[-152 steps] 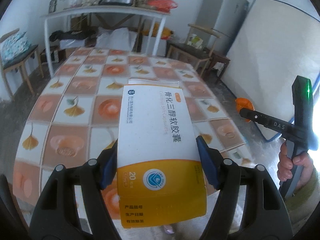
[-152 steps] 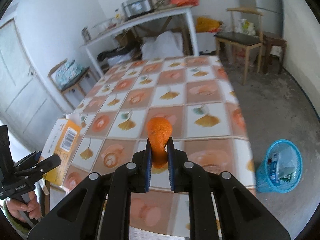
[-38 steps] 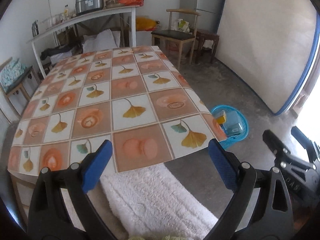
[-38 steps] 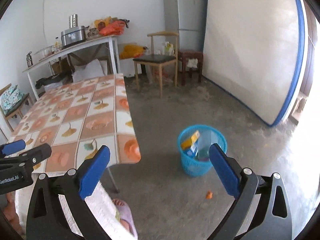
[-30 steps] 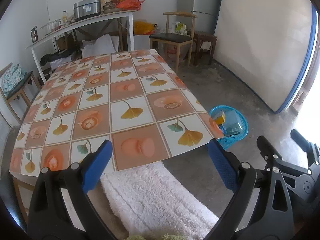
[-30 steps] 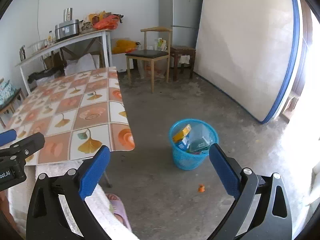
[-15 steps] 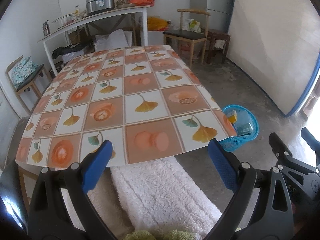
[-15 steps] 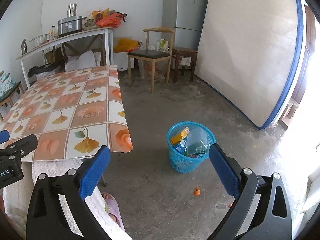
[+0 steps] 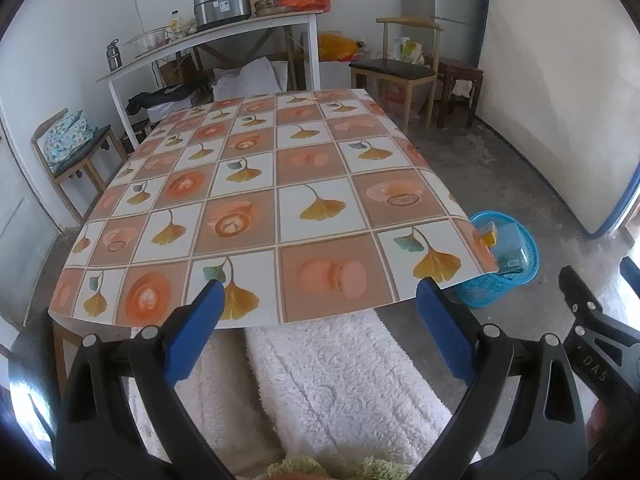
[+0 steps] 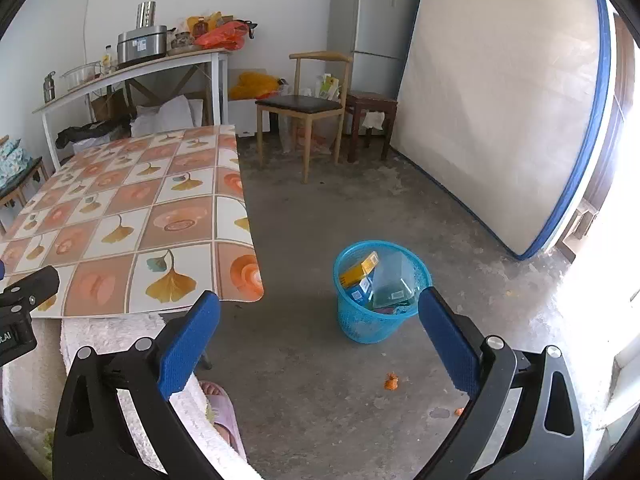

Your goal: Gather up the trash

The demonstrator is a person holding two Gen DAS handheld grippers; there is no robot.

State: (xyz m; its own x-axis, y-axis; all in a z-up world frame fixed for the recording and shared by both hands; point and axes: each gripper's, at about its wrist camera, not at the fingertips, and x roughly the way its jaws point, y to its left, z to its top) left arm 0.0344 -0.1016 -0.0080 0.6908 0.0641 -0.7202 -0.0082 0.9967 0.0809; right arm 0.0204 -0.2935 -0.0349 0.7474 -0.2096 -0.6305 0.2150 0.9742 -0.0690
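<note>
Beside table [image 10: 224, 240], basket [image 10: 360, 326] now holds box [image 10: 359, 268]; hand-held grippers emptied.

White walls, grey concrete floor [image 10: 320, 200], wooden chair [image 10: 308, 104], leaning mattress [image 10: 492, 120].

Basket [image 10: 362, 326] right of table [image 10: 120, 216]; boxes [image 10: 360, 270] inside

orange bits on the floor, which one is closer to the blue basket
The bigger orange scrap, lying just in front of the blue basket. The other, a tiny orange speck, sits farther out, close to the right tongs' blue pad.
</note>
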